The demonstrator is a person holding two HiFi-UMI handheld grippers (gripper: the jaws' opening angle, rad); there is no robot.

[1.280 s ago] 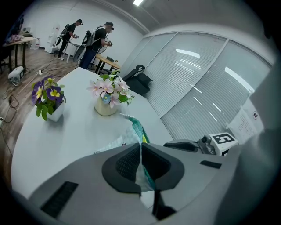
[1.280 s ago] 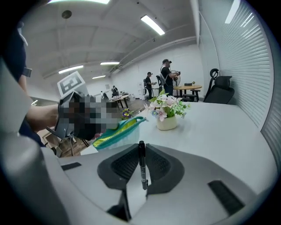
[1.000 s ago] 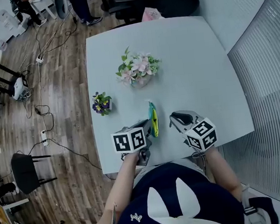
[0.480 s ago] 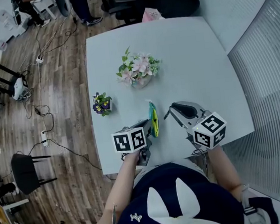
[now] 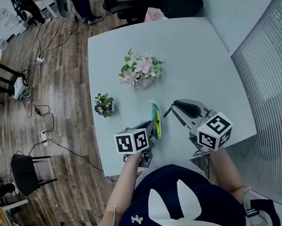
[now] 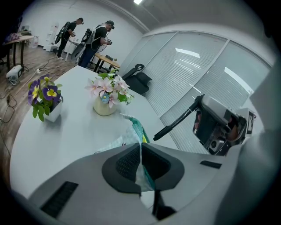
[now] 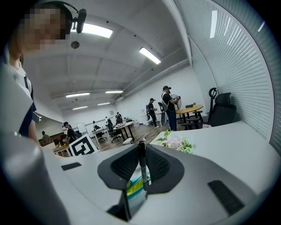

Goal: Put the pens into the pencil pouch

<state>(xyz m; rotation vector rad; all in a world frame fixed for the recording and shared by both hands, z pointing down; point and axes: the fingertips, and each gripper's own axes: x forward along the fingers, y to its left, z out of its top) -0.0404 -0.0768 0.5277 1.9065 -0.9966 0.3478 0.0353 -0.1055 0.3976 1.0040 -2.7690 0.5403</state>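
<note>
A green and yellow pencil pouch (image 5: 155, 121) stands on its edge on the white table (image 5: 195, 58), near the front. My left gripper (image 5: 149, 129) is shut on the pouch's near edge, and the fabric (image 6: 134, 132) runs up between its pads (image 6: 127, 160). My right gripper (image 5: 177, 110) hangs above the table just right of the pouch, shut on a black pen (image 7: 142, 165). In the left gripper view the pen (image 6: 175, 125) sticks out of the right gripper (image 6: 198, 104) toward the pouch. The right gripper view shows the pouch (image 7: 136, 193) below the pen.
A vase of pink and white flowers (image 5: 142, 72) stands mid-table, with a small pot of purple flowers (image 5: 103, 105) near the left edge. Dark chairs (image 5: 168, 0) sit past the far edge. Window blinds (image 5: 275, 94) run along the right. Several people stand far off.
My right gripper has risen with the pen and tilted more level; its marker cube sits further right and looks larger. The left gripper and pouch have stayed put.
</note>
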